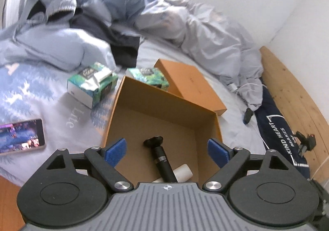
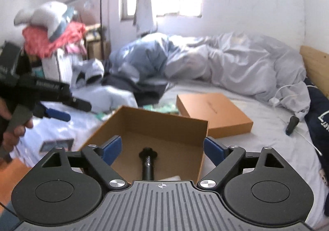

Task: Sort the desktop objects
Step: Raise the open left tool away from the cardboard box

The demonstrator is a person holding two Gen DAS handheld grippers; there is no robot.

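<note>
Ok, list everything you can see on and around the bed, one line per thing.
open box: 1, brown cardboard, on the bed below both grippers
black handle: 1, black, lying inside the open box
white tube: 1, white, inside the open box beside the black handle
box lid: 1, orange, on the bed behind the open box
tissue packs: 2, green and white, on the bed left of and behind the open box
phone: 1, screen lit, on the bed at far left
duvet: 1, pale grey, bunched at the back
left gripper: 1, black with blue pads, open, over the open box
right gripper: 1, black with blue pads, open, over the open box
</note>
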